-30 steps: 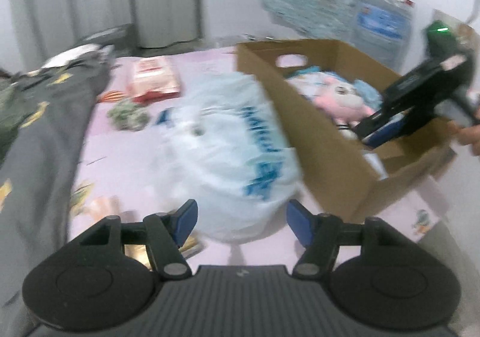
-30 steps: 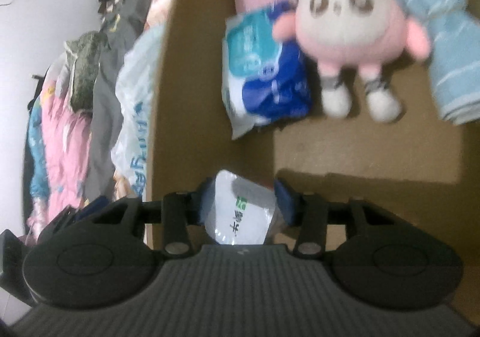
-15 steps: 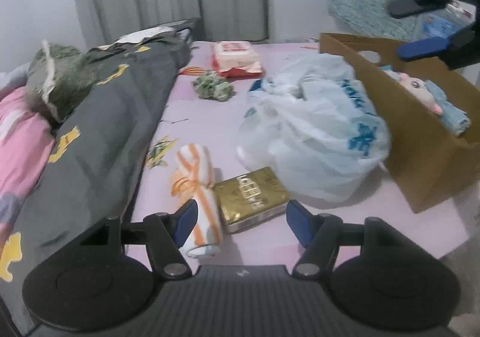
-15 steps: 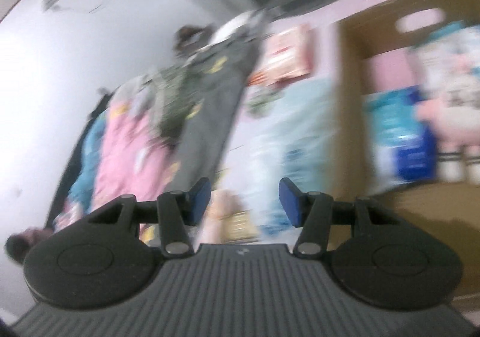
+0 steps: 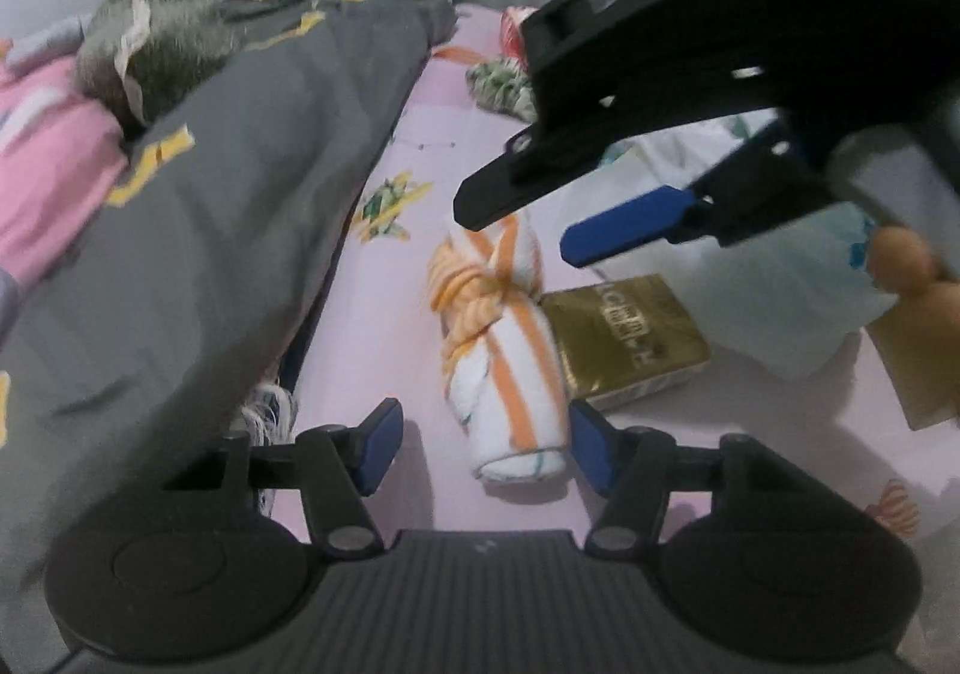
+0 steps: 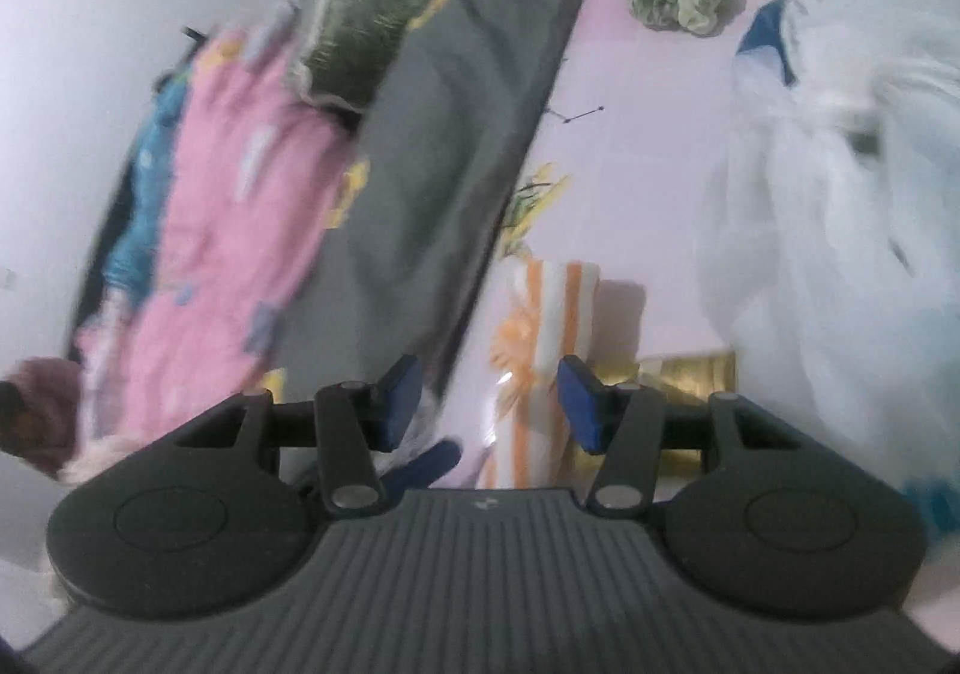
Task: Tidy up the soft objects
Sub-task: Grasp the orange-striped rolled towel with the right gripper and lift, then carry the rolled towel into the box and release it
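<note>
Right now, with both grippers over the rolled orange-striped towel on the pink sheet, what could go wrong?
1. The right gripper hangs directly above the rolled orange-and-white striped towel, which the left gripper, its jaws closing, already straddles; the two could collide.
2. The gold foil packet touches the towel and may get dragged or pinched.
3. The gray quilt's fringe lies close by the left gripper's finger and could snag.

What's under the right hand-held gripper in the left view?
The rolled towel and gold pack lie below the right hand-held gripper on the pink sheet. It covers most of the white bag behind.
</note>
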A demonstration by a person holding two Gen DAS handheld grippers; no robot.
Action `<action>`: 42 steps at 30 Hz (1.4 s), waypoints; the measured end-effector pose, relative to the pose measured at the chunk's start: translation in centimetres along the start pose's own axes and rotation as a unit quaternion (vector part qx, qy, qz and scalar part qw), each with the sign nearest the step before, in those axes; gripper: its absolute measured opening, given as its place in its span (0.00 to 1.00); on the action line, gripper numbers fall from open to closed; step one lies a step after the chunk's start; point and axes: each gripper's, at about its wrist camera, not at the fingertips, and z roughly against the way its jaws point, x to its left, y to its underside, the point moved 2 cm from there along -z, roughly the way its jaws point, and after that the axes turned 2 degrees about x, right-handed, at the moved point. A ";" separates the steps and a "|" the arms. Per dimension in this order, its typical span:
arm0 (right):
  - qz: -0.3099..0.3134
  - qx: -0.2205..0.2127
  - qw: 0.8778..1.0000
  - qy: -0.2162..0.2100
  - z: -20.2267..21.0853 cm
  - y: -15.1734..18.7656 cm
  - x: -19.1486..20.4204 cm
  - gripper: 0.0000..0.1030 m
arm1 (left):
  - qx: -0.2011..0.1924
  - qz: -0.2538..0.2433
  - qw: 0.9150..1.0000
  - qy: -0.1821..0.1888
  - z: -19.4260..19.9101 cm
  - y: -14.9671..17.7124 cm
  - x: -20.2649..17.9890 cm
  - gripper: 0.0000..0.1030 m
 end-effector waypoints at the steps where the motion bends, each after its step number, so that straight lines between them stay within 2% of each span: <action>1: 0.007 -0.001 1.000 0.018 -0.9 -0.3 0.2 0.49 | 0.002 0.003 1.000 0.004 -0.2 0.1 0.2 0.58; 5: 0.012 0.011 0.999 0.049 -3.9 -1.0 0.1 0.49 | -0.006 -0.006 1.000 0.009 -0.3 0.3 0.3 0.56; 7: 0.016 0.016 0.998 0.057 -4.9 -1.2 0.1 0.49 | -0.006 -0.013 1.000 0.010 -0.4 0.5 0.2 0.44; 10: 0.016 0.022 0.998 0.056 -5.8 -0.9 -0.1 0.48 | -0.009 -0.012 1.000 0.017 -0.3 0.6 0.2 0.37; 15: 0.021 0.013 0.998 0.053 -5.9 -1.0 0.3 0.44 | -0.038 -0.022 0.999 0.010 1.2 0.4 0.0 0.35; 20: 0.023 -0.010 0.999 0.029 -4.2 -1.0 1.6 0.42 | -0.070 -0.036 0.997 -0.003 3.9 -0.1 -0.4 0.35; 24: 0.030 -0.045 0.999 0.003 -1.3 -1.3 2.9 0.42 | -0.107 -0.058 0.993 -0.007 6.9 -1.1 -1.9 0.35; 27: 0.037 -0.076 0.996 -0.013 1.9 -1.6 3.4 0.42 | -0.134 -0.079 0.988 0.005 8.7 -2.2 -3.9 0.35; 31: 0.037 -0.123 0.992 -0.020 7.0 -2.1 2.7 0.41 | -0.154 -0.114 0.981 0.043 9.5 -4.6 -7.6 0.36; 34: 0.027 -0.159 0.987 -0.016 11.4 -2.3 0.7 0.41 | -0.159 -0.137 0.974 0.088 9.8 -6.0 -11.2 0.37; 38: 0.001 -0.199 0.980 -0.001 17.6 -2.0 -3.7 0.39 | -0.142 -0.159 0.961 0.176 9.4 -7.5 -16.6 0.39; 42: -0.023 -0.227 0.973 0.019 23.0 -0.7 -8.2 0.37 | -0.108 -0.185 0.941 0.261 8.3 -7.9 -22.8 0.38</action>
